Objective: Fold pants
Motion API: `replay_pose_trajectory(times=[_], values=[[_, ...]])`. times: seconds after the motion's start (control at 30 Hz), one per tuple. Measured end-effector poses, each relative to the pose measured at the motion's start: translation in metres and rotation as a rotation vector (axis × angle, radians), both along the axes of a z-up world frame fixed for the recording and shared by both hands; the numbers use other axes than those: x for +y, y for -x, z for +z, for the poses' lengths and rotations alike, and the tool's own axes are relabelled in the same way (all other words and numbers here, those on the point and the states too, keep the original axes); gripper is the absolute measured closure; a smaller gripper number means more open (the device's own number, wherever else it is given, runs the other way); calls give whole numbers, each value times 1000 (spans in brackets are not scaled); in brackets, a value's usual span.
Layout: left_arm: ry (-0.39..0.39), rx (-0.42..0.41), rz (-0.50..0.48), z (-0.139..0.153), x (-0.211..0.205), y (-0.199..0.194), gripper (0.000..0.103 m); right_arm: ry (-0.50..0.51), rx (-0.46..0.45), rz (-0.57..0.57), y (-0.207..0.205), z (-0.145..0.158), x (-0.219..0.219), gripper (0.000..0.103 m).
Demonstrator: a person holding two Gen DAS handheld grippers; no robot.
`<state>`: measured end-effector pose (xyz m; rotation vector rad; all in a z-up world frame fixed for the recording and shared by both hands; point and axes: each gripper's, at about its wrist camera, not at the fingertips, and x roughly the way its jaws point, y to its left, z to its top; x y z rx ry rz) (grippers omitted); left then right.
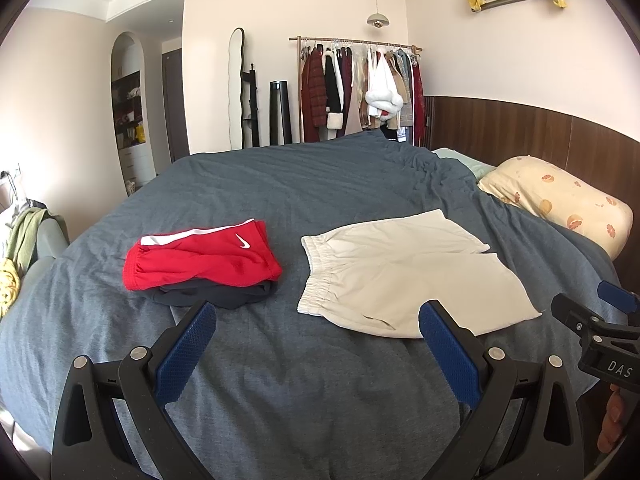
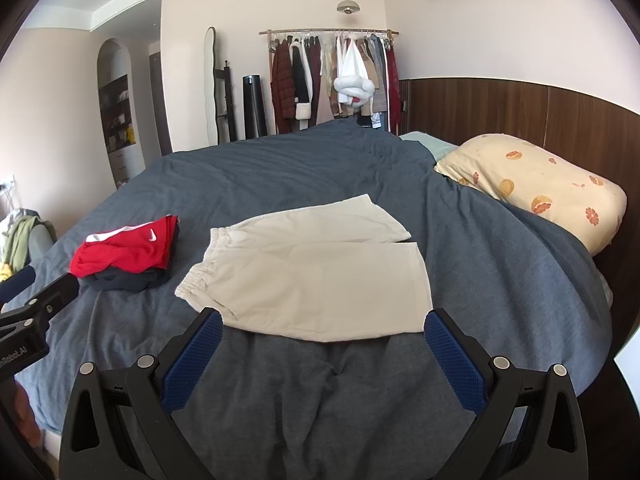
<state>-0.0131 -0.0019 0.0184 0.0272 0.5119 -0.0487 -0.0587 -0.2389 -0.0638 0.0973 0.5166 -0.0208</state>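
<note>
Cream shorts point(image 1: 404, 272) lie flat and spread out on the grey-blue bed cover point(image 1: 280, 380), waistband to the left, legs to the right; they also show in the right wrist view point(image 2: 320, 276). My left gripper point(image 1: 318, 320) is open and empty, held above the cover just short of the shorts' near edge. My right gripper point(image 2: 323, 330) is open and empty, its fingertips point(image 2: 440, 328) level with the shorts' near hem. The right gripper also shows at the right edge of the left wrist view point(image 1: 592, 320).
A folded red pair of shorts point(image 1: 200, 260) lies on a dark folded garment point(image 1: 216, 296) left of the cream shorts. A floral pillow point(image 1: 560, 204) rests at the wooden headboard point(image 1: 520, 132). A clothes rack point(image 1: 360, 88) stands beyond the bed.
</note>
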Motion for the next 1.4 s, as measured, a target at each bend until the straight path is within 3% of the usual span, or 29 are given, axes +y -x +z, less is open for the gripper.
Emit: replay_pose_trajectory(times=[0.67,1.03,1.4], values=[[8,14,-3,-2,0,-4,0,2,12,8,-4,-3,4,1],[1,67,-4,-22,1,-20,0,4,59,9,-18,-17,2,1],[-81,111,-21,-57,-3,-43,0,44,172,-25,-50,-50,-5,1]])
